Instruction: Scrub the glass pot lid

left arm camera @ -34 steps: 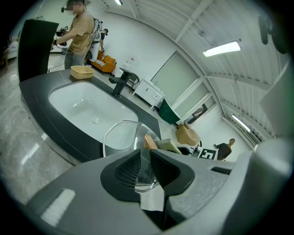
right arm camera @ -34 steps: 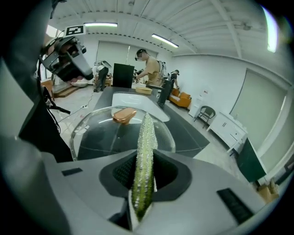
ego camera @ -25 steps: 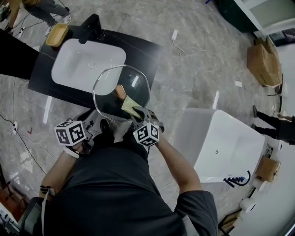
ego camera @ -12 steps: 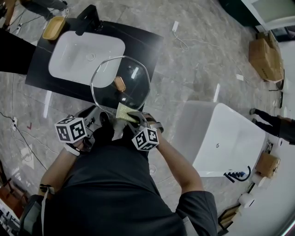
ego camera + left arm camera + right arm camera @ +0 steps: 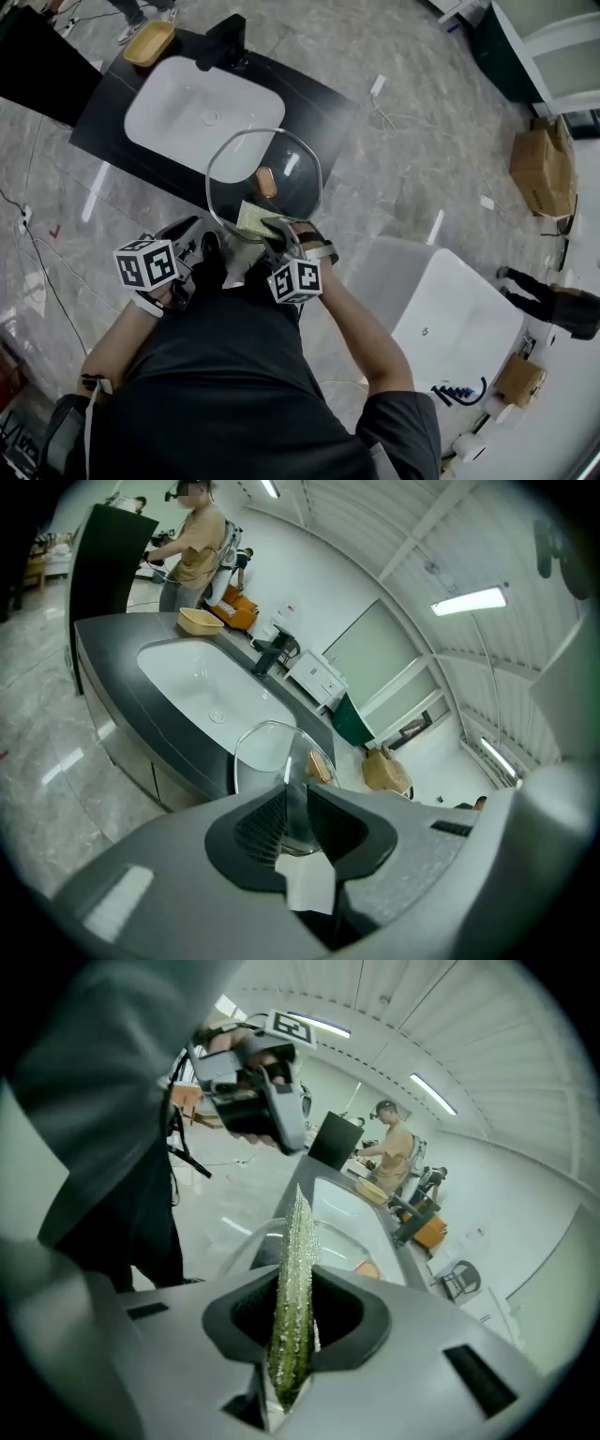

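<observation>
At the centre of the head view, the left gripper (image 5: 211,246) was clamped on the rim of the glass pot lid (image 5: 291,159). The right gripper (image 5: 270,228), closed on a green scouring pad (image 5: 251,217), had slid it leftward across the lid's lower part, so scrubbing seemed under way.

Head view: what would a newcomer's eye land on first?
The clear glass pot lid, held in the air before the dark counter, its rim pinched in the left gripper. The right gripper holds a green scouring pad at its near side. Behind lies a white sink.
</observation>
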Demonstrator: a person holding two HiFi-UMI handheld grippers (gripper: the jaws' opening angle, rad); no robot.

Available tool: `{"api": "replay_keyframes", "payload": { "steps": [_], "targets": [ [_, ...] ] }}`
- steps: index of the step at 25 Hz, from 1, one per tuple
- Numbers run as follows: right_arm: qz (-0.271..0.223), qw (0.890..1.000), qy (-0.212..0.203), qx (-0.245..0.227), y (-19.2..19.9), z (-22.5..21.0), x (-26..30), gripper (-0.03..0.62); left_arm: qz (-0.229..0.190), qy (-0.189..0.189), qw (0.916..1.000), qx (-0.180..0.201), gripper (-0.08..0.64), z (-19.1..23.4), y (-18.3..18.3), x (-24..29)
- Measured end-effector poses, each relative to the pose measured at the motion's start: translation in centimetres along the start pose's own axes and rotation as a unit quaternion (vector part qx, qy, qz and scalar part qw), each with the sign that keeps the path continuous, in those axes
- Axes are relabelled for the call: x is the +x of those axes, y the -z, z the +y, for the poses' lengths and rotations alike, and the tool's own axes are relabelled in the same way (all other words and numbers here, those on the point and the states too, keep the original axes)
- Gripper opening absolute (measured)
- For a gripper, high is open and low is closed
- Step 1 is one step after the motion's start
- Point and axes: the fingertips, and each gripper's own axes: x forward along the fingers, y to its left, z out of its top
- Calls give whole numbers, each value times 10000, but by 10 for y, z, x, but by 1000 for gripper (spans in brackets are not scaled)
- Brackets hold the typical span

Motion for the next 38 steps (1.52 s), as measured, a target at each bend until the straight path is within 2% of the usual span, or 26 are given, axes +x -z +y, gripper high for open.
{"api": "replay_keyframes", "payload": {
  "steps": [4,9,15,26,30,33,35,38],
  "targets": [
    [406,9976,491,276,15,-30,26,64,-111,-52,9998,-128,71,6,-1,-10],
    [675,9942,678,485,17,-20,40,64,-166,-192,9993,-291,71,24,-2,-18],
    [618,9909,406,1122,8,3,43,64,-67,-167,9993,-320,71,27,3,-11],
    [555,9854,-5,1609,-18,37,50,64,9,-126,9994,-318,71,39,-5,-13],
    [484,9777,-248,2027,-32,48,50,64,57,-65,9995,-307,71,43,-10,-13],
    [319,9663,-374,2525,-48,43,45,64,59,16,9997,-250,71,44,-17,-13],
    [266,9613,-96,2740,-56,23,40,64,26,62,9998,-209,71,45,-24,-16],
    [647,9526,788,2867,-46,-24,40,64,-26,117,9998,-169,71,48,-34,-23]
  ]
}}
